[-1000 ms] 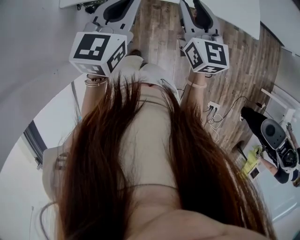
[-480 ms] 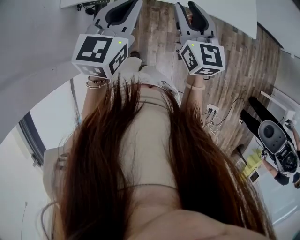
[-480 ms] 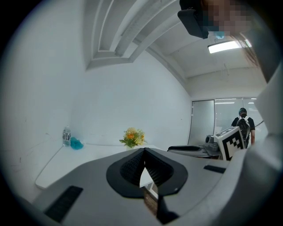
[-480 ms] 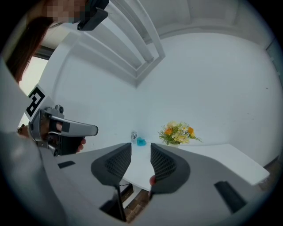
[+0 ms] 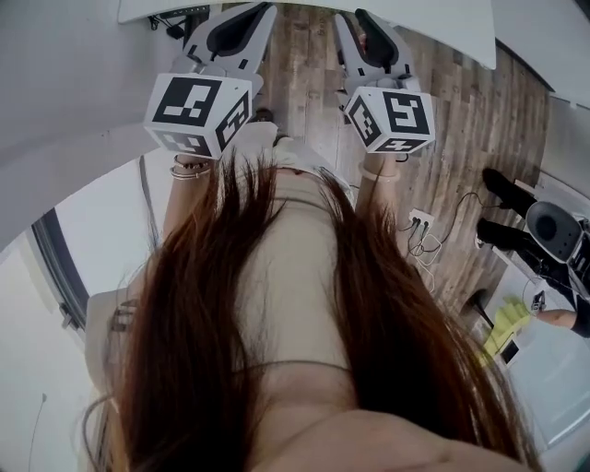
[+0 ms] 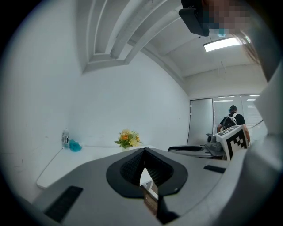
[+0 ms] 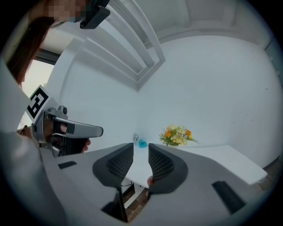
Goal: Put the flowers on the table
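The flowers (image 7: 178, 135) stand on the far table (image 7: 230, 160), so the left gripper (image 6: 143, 153), jaws pressed together, and the right gripper (image 7: 140, 152), jaws slightly spread and just closing, carry nothing.

Bare office-like room, white walls (image 6: 132, 88), wood floor (image 5: 479, 120)

Long brown hair (image 5: 277, 350) hangs down in middle. Left tongs (image 5: 241, 17), right tongs (image 5: 364, 26) up top, over wood floor (image 5: 470, 138). Cables (image 5: 426, 230) at right.
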Demonstrator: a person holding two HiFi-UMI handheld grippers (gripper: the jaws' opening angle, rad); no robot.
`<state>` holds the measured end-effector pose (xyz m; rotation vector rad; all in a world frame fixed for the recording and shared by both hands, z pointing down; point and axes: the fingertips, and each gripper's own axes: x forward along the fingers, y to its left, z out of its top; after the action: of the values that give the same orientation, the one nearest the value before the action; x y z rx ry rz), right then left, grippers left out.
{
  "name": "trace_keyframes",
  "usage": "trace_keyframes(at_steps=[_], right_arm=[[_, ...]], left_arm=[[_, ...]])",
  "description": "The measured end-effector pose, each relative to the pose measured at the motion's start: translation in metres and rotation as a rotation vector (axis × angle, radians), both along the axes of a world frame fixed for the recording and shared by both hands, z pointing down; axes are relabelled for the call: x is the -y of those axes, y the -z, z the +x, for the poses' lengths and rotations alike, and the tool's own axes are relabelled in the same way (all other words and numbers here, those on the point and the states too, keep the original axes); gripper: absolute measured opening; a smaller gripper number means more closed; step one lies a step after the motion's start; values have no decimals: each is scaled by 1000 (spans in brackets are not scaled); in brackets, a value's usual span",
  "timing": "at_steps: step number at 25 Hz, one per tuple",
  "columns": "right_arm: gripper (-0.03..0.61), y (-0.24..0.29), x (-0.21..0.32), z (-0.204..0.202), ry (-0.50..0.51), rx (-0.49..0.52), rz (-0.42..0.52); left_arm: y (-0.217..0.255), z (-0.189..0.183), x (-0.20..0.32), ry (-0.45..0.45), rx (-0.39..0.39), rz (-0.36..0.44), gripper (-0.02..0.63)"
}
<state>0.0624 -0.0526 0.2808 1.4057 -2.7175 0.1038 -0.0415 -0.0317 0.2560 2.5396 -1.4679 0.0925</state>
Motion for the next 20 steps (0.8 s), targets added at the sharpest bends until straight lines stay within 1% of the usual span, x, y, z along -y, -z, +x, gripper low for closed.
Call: trace_keyframes(at_steps=[8, 20], right_arm=[[96, 15, -20, 21, 12, 35, 32], [66, 28, -52, 62, 3, 82, 56]], left_arm=[[15, 27, -23, 7, 16, 35, 5], [25, 68, -61, 8, 36, 53, 5]])
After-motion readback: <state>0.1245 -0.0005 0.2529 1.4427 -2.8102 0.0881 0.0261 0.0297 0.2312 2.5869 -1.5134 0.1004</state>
